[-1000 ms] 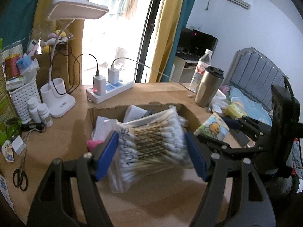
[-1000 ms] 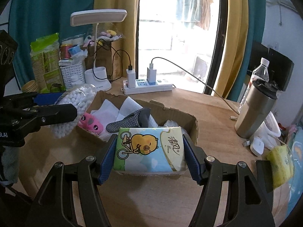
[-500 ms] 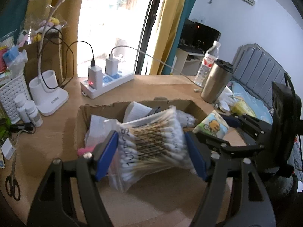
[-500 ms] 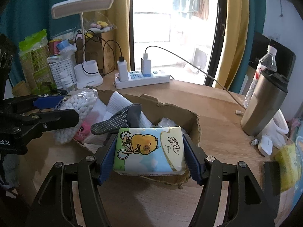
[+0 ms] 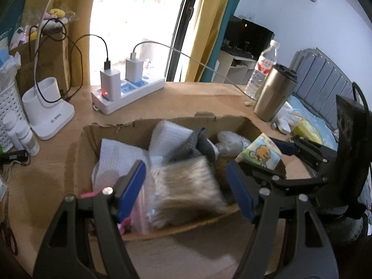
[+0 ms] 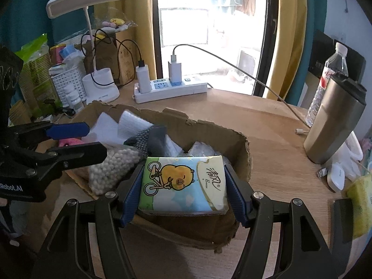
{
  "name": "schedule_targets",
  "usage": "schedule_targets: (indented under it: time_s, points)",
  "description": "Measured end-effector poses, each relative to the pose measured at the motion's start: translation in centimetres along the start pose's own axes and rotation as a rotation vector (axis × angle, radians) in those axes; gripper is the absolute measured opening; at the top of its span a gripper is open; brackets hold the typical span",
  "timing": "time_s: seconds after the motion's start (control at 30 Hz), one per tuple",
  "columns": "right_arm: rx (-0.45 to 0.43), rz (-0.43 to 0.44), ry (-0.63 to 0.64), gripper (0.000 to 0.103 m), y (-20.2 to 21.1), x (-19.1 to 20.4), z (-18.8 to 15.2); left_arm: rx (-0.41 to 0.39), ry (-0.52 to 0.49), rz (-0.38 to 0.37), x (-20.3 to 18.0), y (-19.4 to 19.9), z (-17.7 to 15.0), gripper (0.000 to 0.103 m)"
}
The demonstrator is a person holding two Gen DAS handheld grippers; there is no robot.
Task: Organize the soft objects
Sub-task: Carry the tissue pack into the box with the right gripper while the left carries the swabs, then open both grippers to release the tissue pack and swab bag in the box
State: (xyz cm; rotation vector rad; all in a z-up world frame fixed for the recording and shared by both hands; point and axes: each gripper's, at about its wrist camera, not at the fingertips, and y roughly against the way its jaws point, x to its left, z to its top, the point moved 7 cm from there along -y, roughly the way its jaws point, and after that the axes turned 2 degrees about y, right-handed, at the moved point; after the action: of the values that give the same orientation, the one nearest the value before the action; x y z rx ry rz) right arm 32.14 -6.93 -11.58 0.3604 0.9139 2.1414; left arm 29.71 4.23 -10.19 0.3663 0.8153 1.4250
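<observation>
Two sets of blue-padded tongs over one torn cardboard box on a round wooden bench: right tongs clamped on a soft rectangular tissue pack printed with a yellow chick on a bicycle, held above the box's near edge. Left tongs spread wide, pads clear of the blurred clear plastic bag of cotton swabs lying inside the box. Beside the box, one steel tumbler, one white power strip with two chargers plugged in.
</observation>
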Motion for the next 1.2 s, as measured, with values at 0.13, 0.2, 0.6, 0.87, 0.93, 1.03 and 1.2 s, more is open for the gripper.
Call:
schedule_targets:
  time_s: [0.13,0.2,0.6,0.87,0.93,1.03,1.2]
  points:
    - [0.005,0.005,-0.007,0.069,-0.5,-0.2,-0.1,0.015,-0.001,0.000,0.1,-0.9,-0.1,0.073]
    - [0.010,0.007,-0.009,0.069,-0.8,-0.3,-0.2,0.023,-0.001,-0.001,0.1,-1.3,-0.3,0.073]
    - [0.028,0.019,-0.012,0.070,-1.7,-0.3,-0.3,0.062,0.005,-0.003,0.4,-3.2,-0.8,0.073]
    - [0.031,0.023,-0.011,0.074,-1.5,-0.1,-0.4,0.059,0.014,0.002,0.5,-2.8,-0.8,0.074]
    - [0.026,0.021,-0.011,0.075,-1.2,-0.1,-0.4,0.057,0.016,0.005,0.5,-2.6,-0.7,0.074]
    - [0.018,0.015,-0.011,0.076,-0.8,-0.1,-0.3,0.051,0.016,0.006,0.5,-2.2,-0.7,0.074]
    - [0.006,0.007,-0.008,0.076,0.1,0.1,-0.3,0.036,0.014,0.010,0.4,-1.2,-0.8,0.074]
